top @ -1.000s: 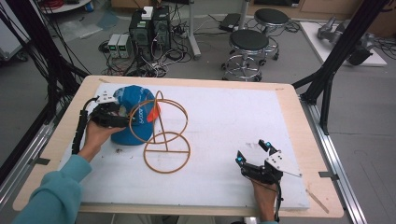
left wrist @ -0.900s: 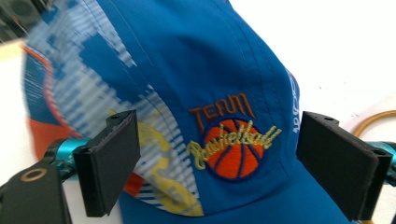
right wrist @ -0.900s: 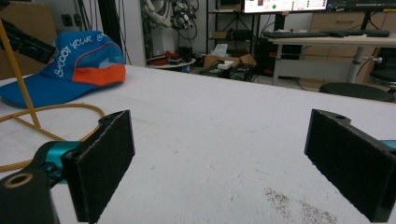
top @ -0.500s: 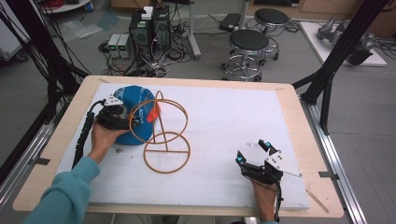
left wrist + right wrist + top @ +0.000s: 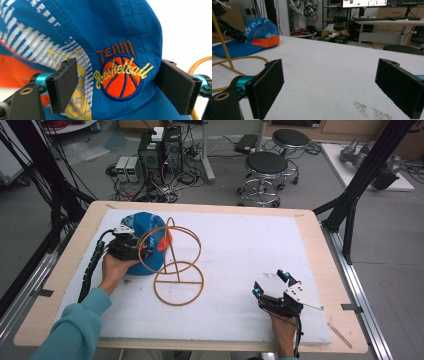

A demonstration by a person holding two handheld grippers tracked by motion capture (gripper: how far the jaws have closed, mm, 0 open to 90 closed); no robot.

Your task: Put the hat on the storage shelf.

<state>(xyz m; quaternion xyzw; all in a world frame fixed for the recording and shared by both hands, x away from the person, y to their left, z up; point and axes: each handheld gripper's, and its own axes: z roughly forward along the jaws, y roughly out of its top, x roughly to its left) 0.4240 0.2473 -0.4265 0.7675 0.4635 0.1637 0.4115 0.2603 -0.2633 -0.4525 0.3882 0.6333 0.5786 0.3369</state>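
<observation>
**Blue cap between the left jaws, right jaws spread over bare tabletop**

A blue cap [image 5: 145, 235] lies at the far left of the white tabletop [image 5: 240, 250], just beside and partly behind a wire stand of orange-tan hoops [image 5: 172, 262]; in the left gripper view the cap [image 5: 105, 50] shows an embroidered basketball badge reading "TEAM Basketball", grey and white stripes, a yellow patch and an orange band; the left gripper [image 5: 127, 247] is at the cap's near side, its jaws apart with the crown between them, one pad over the striped panel, the other at the cap's edge; whether the pads press the cloth, I cannot tell; a hand [image 5: 112, 270] in a teal sleeve holds this gripper, and a black cable trails from it toward the table's near edge.

The right gripper [image 5: 272, 285] sits well apart, near the front right of the tabletop, held from below by the other hand [image 5: 282, 332]; its jaws stand wide open with nothing between them; in its own view the cap [image 5: 249, 37] lies far off at the left, beside the stand's hoop [image 5: 237, 61]; beyond the table are two stools [image 5: 267, 165] and computer boxes on the floor.
</observation>
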